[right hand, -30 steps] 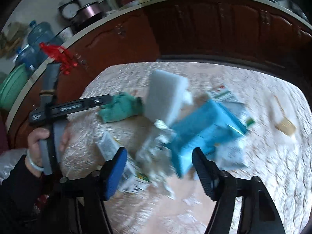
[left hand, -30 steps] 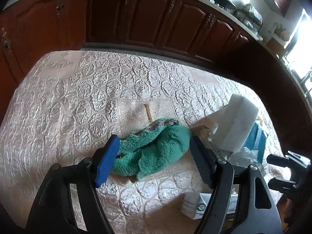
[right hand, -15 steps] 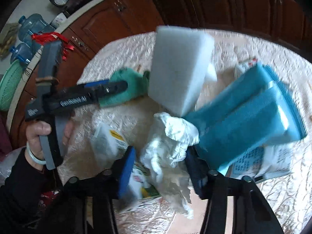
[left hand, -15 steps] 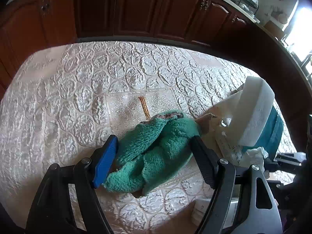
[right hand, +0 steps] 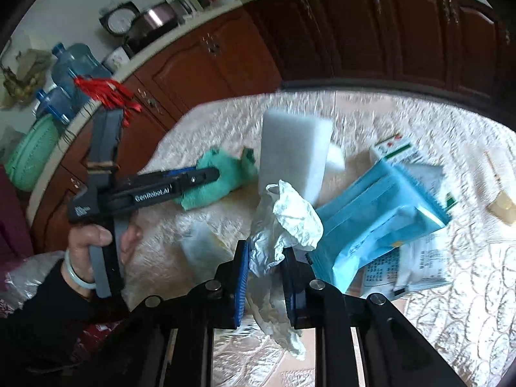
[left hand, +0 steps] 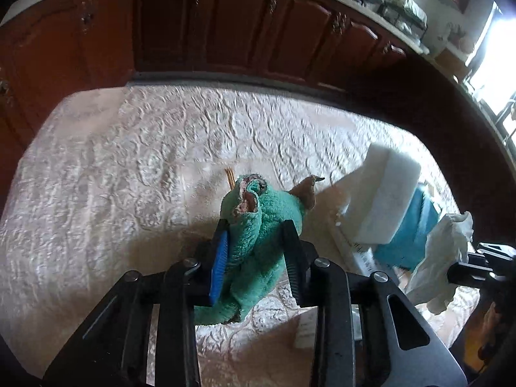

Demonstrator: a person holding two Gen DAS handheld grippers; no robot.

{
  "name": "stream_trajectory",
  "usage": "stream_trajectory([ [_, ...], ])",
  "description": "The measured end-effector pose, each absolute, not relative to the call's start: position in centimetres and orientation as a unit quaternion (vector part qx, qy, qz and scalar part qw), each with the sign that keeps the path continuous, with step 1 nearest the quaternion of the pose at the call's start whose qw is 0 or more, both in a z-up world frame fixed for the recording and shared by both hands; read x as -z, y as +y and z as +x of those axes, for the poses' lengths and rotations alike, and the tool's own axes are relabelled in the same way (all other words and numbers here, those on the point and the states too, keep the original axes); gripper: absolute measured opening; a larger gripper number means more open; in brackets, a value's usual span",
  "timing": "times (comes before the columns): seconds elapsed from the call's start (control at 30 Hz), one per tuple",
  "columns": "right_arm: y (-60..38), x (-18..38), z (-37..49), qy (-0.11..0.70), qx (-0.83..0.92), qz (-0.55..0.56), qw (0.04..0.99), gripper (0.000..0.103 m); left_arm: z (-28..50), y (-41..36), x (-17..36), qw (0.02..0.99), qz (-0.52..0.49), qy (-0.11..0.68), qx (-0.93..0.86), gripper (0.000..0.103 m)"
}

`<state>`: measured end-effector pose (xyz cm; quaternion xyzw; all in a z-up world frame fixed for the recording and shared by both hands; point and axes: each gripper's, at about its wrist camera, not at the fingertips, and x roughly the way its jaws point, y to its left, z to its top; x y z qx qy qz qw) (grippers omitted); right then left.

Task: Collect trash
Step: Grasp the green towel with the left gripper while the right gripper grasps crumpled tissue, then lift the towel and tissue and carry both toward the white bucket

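Observation:
My left gripper [left hand: 256, 235] is shut on a green fluffy cloth [left hand: 258, 225] and lifts its top off the embroidered tablecloth [left hand: 129, 177]. From the right wrist view the left gripper [right hand: 206, 174] shows side-on with the green cloth [right hand: 219, 177] in it. My right gripper [right hand: 266, 264] is shut on a crumpled white tissue [right hand: 287, 219], which also shows at the right edge of the left wrist view [left hand: 441, 251]. A white foam block [right hand: 293, 154] and a blue packet [right hand: 380, 209] lie just beyond.
White printed wrappers [right hand: 416, 258] and a small carton [right hand: 393, 145] lie under the blue packet. A wooden stick [right hand: 493, 167] and a beige piece [right hand: 503, 209] lie at the right. Dark red cabinets [left hand: 225, 25] ring the table. A small white box [left hand: 309, 325] lies near the front edge.
Both grippers have closed: the left on the green cloth, now bunched and raised, the right on the white tissue, lifted slightly off the pile.

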<state>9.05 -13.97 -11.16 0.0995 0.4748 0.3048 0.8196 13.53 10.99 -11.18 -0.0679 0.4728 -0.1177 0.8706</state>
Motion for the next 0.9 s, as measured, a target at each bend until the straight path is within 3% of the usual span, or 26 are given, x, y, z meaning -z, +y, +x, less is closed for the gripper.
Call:
stream_trajectory([
  [0.4, -17.0, 7.9, 7.3, 0.433, -0.295, 0.122, 0.843, 0.018, 9.7, 8.9, 5.3, 0.895, -0.070, 0.422, 0.129, 0.029],
  [0.9, -22.0, 5.4, 5.5, 0.401, -0.254, 0.136, 0.869, 0.018, 7.7, 1.2, 2.1, 0.903, -0.025, 0.394, 0.169, 0.028],
])
